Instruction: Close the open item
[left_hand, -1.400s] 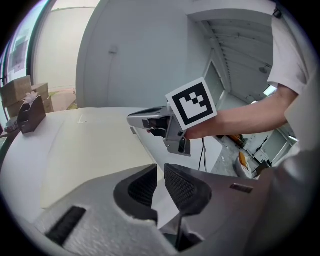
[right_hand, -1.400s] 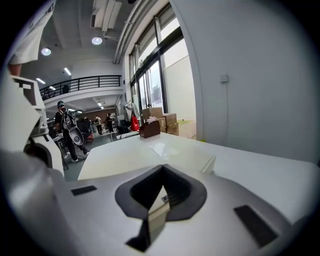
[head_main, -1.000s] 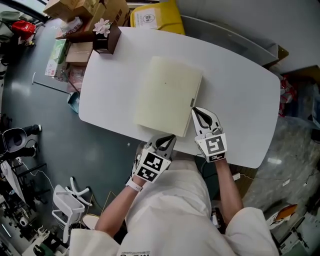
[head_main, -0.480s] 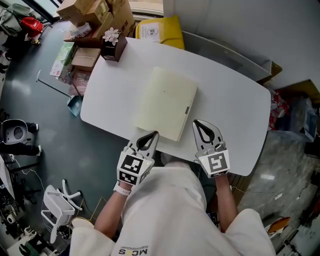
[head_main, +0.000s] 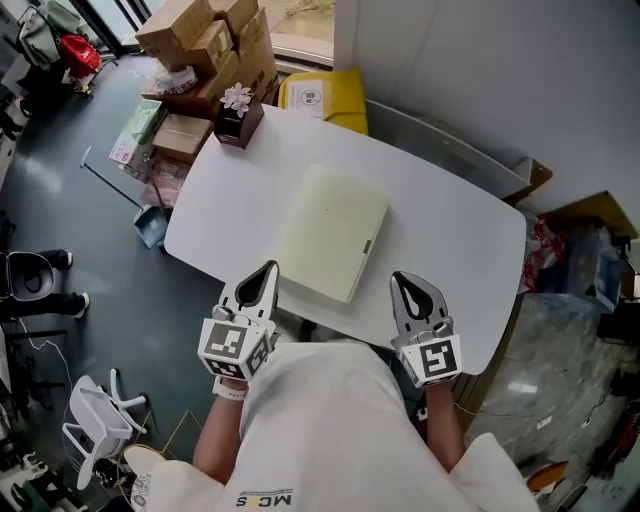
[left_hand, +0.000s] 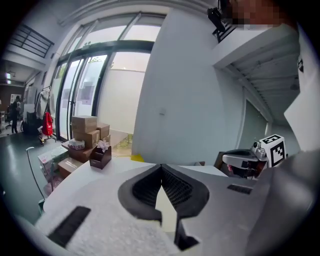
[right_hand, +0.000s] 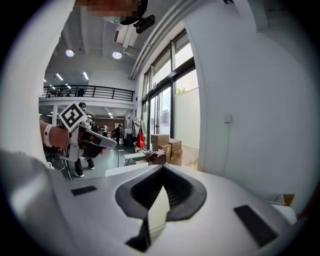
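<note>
Head view shows the cream book (head_main: 332, 232) lying flat in the middle of the white table (head_main: 450, 230), apparently closed, so the job looks done, though its edge is too small to be sure. The left gripper (head_main: 269, 266) and right gripper (head_main: 399, 277) hover near the table's front edge, apart from the book, jaws pressed together on nothing.

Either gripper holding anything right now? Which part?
Nothing is held. The left gripper and right gripper both have their jaws together and empty. The closed cream book lies on the table, clear of both.
</note>
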